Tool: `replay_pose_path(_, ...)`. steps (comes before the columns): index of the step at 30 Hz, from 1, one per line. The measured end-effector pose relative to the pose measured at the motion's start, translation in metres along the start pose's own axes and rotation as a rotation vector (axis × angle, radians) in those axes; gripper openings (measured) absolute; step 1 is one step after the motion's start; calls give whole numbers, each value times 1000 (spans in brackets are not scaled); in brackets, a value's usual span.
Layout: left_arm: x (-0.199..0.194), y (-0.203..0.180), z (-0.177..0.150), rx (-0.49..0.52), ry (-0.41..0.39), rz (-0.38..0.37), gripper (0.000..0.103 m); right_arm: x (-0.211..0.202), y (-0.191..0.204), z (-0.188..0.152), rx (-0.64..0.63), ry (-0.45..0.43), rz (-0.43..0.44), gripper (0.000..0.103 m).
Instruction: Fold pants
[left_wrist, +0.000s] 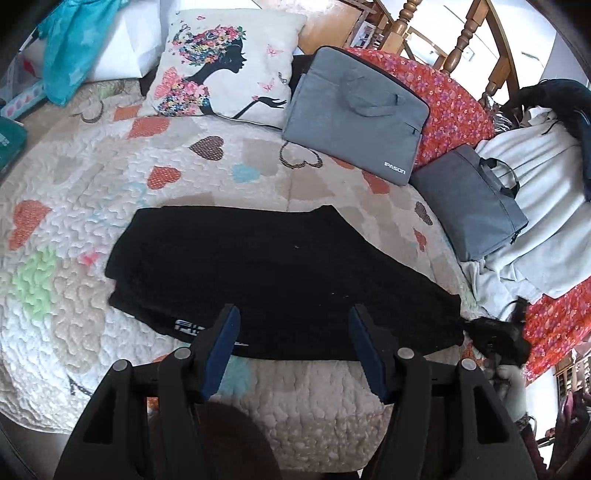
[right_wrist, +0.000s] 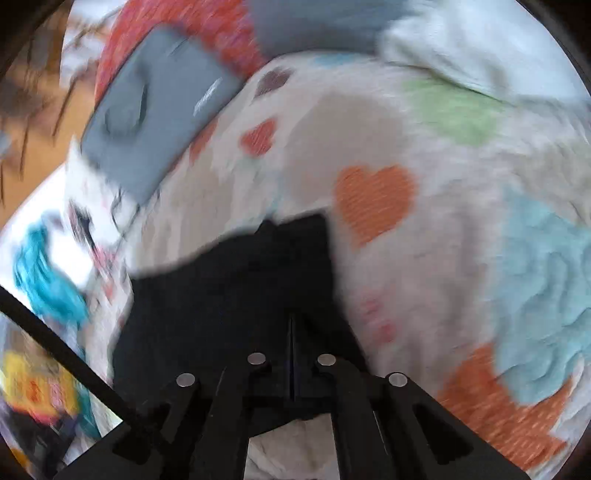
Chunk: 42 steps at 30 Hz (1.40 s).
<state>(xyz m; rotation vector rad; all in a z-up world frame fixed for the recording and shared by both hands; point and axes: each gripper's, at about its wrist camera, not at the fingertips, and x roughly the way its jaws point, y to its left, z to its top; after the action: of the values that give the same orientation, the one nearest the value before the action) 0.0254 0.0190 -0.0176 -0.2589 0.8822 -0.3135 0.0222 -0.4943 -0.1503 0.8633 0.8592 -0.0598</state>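
Note:
Black pants (left_wrist: 266, 273) lie folded lengthwise on the heart-patterned quilt (left_wrist: 92, 206), with white lettering near the front edge. My left gripper (left_wrist: 293, 325) is open and empty, fingers just above the pants' near edge. My right gripper (left_wrist: 498, 339) shows at the pants' right end in the left wrist view. In the blurred right wrist view the right gripper (right_wrist: 291, 325) is shut on the black pants (right_wrist: 229, 288), holding their end above the quilt (right_wrist: 424, 258).
A printed pillow (left_wrist: 225, 70) and a grey laptop bag (left_wrist: 354, 114) lie at the back of the bed. A second grey bag (left_wrist: 469, 206) and white clothing (left_wrist: 543, 206) lie to the right. Turquoise cloth (left_wrist: 74, 44) is at the back left.

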Motion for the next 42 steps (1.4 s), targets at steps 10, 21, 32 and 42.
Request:
replay_pose_path(10,22,-26,-5,27,62,-32,61,27,18,34,-159,115,98,69)
replay_pose_path(21,28,-24,4,33,54,11,61,28,50,38,-286,37,-88,30)
replay_pose_path(32,51,-63,12,144,100,-48,61,-41,5,28,-89,-94,-29,42)
replay_pose_path(42,161,-209,30,512,323,-240,61,-20,-4,-46,-83,81,163,48)
